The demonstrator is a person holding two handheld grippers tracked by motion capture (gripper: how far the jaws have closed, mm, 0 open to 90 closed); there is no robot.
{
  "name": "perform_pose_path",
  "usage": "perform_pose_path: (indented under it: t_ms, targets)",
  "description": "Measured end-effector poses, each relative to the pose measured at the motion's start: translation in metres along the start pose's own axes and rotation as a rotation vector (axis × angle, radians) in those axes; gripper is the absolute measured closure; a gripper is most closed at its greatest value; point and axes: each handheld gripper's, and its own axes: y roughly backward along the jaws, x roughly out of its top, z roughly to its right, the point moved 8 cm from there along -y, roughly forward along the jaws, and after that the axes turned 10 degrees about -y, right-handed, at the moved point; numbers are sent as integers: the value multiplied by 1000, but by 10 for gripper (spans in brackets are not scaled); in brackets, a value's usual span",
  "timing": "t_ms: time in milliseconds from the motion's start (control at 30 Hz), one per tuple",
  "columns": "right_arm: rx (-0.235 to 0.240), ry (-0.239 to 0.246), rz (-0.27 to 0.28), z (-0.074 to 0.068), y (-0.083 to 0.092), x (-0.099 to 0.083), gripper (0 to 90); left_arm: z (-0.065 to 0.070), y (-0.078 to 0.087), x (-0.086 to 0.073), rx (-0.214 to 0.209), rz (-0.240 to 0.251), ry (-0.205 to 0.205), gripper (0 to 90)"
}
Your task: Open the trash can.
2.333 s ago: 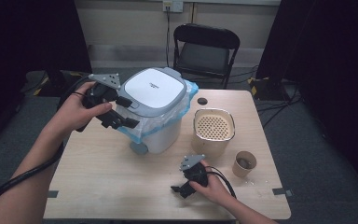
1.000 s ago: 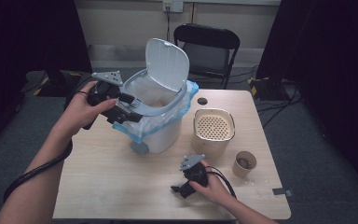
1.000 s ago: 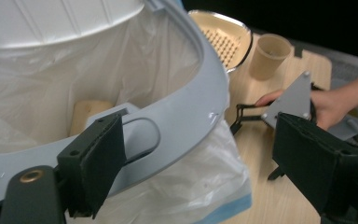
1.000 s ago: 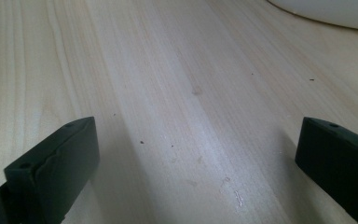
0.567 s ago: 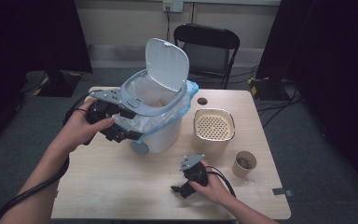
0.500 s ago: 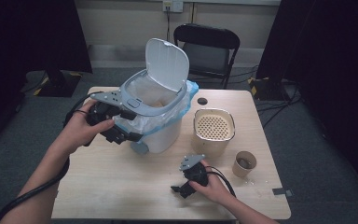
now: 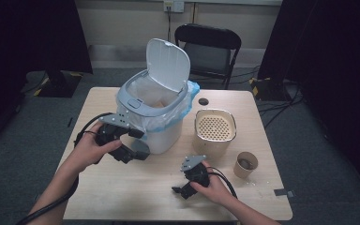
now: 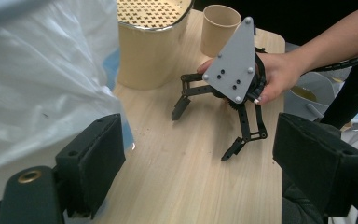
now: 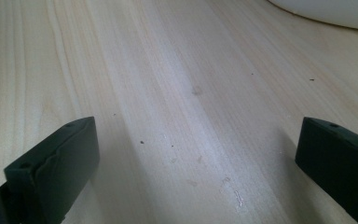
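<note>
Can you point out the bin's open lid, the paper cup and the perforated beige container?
lid (image 7: 169,58), high view, middle of its raised underside
paper cup (image 7: 245,164), high view, on its rim
perforated container (image 7: 215,126), high view, its holed top

front table (image 7: 136,197) free | bin (image 7: 161,126) blocks L | strainer pot (image 7: 214,133), cup (image 7: 244,164) block R

A light wooden table (image 7: 136,187) carries a lidded bin (image 7: 157,112), perforated canister (image 7: 215,133), paper cup (image 7: 245,165) and dark disc (image 7: 203,101).
</note>
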Motion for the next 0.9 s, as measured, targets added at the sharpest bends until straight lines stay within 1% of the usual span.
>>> perform_pose_path:
  t_ms: [67, 100, 133, 167, 200, 233, 267, 300, 333, 367, 400, 467, 500, 600, 633, 700, 767, 867, 900]
  targets:
    - [0, 1, 0, 0, 0, 0, 0, 4, -3, -4, -9, 9, 7, 161]
    - [-2, 0, 0, 0, 0, 0, 0, 8, -7, -9, -20, 2, 4, 161]
    - [-2, 0, 0, 0, 0, 0, 0, 8, -7, -9, -20, 2, 4, 161]
    - [2, 0, 0, 0, 0, 0, 0, 12, -11, -14, -23, 4, 9, 161]
    - [2, 0, 0, 0, 0, 0, 0, 12, -11, -14, -23, 4, 9, 161]
    - [2, 0, 0, 0, 0, 0, 0, 14, -13, -19, -31, 5, 15, 161]
    - [2, 0, 0, 0, 0, 0, 0, 14, -13, -19, -31, 5, 15, 161]
    - [-1, 0, 0, 0, 0, 0, 0, 16, -16, -24, -33, 8, 19, 161]
    - [-1, 0, 0, 0, 0, 0, 0, 16, -16, -24, -33, 8, 19, 161]
    - [2, 0, -1, 0, 0, 0, 0, 18, -19, -29, -32, 9, 27, 161]
    - [2, 0, -1, 0, 0, 0, 0, 18, -19, -29, -32, 9, 27, 161]
    - [4, 1, -1, 0, 0, 0, 0, 20, -21, -34, -35, 8, 31, 162]
    - [4, 1, -1, 0, 0, 0, 0, 21, -24, -39, -34, 2, 36, 161]
    - [4, 2, -1, 0, 0, 0, 0, 22, -27, -44, -36, 2, 39, 161]
    - [4, 2, -1, 0, 0, 0, 0, 22, -28, -46, -33, -6, 37, 161]
    - [4, 2, -1, 0, 0, 0, 0, 24, -32, -52, -36, -3, 40, 161]
    - [3, 2, -1, 0, 0, 0, 0, 25, -33, -54, -37, 0, 44, 161]
    - [3, 2, -1, 0, 0, 0, 0, 28, -40, -62, -44, -12, 40, 162]
    - [3, 1, -1, 0, 0, 0, 0, 31, -45, -67, -49, -24, 43, 161]
